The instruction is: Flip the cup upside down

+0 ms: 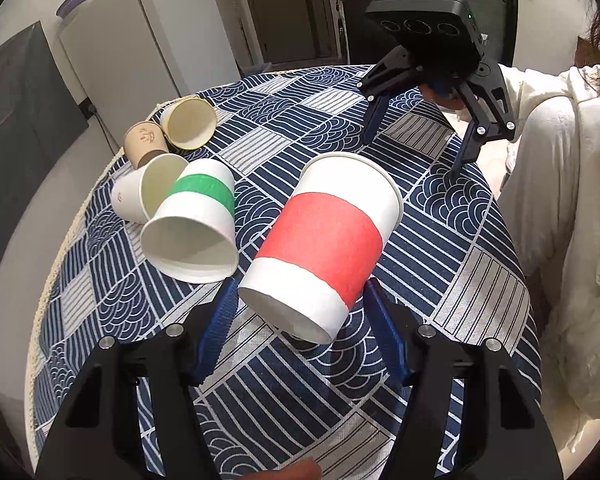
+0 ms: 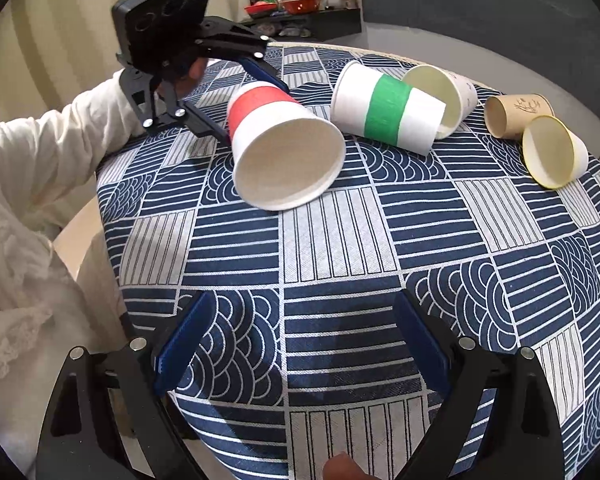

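Observation:
A white paper cup with a red band (image 1: 324, 240) is tilted, its base toward my left gripper (image 1: 300, 300) and its mouth away and down toward the table. The gripper's blue fingers (image 1: 220, 320) stand at either side of the base, touching or nearly so. In the right wrist view the red-band cup (image 2: 280, 148) shows its open mouth, with the left gripper (image 2: 252, 100) behind it. My right gripper (image 2: 300, 340) is open and empty above the tablecloth; it also shows in the left wrist view (image 1: 412, 148).
A green-band cup (image 1: 196, 216) lies on its side left of the red one, with a white cup (image 1: 140, 196), a brown cup (image 1: 146, 144) and a cream cup (image 1: 188, 122) behind. The round table (image 2: 340, 260) carries a blue patterned cloth. A person in white (image 1: 560, 200) stands at the right.

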Demonstrator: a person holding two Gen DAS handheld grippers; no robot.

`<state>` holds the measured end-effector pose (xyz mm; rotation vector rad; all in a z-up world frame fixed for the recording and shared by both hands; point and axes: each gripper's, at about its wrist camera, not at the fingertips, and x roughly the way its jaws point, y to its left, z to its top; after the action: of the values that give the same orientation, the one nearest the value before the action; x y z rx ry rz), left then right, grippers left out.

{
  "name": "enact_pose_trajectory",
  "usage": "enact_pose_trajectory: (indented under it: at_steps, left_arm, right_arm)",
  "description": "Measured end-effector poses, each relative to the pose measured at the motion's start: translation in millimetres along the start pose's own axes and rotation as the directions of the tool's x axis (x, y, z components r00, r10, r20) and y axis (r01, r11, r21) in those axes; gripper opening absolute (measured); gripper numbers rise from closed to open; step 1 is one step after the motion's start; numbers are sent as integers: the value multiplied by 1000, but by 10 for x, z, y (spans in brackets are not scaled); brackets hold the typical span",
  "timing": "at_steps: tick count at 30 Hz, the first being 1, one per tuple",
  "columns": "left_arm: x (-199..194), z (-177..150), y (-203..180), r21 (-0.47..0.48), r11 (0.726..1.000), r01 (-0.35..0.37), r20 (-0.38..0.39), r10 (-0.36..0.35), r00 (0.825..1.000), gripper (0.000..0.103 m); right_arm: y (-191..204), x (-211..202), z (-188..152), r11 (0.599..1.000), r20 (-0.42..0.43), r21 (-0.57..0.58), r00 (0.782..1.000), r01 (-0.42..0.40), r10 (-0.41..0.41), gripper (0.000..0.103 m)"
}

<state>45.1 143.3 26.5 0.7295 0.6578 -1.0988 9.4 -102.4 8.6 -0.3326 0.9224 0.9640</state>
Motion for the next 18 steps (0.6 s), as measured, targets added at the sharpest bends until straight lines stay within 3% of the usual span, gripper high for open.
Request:
enact_pose_trajectory:
  at_steps: [12, 18]
  left_arm:
    - [-501, 78, -173, 11, 987, -162, -53, 162, 985, 65]
    - [-662, 17, -186, 44, 968, -245, -197, 249, 948, 65]
  right_arm:
    - [116, -14, 224, 996, 83, 26, 993, 84, -86, 87]
    - [211, 162, 446, 992, 67, 15, 990, 126, -127, 87]
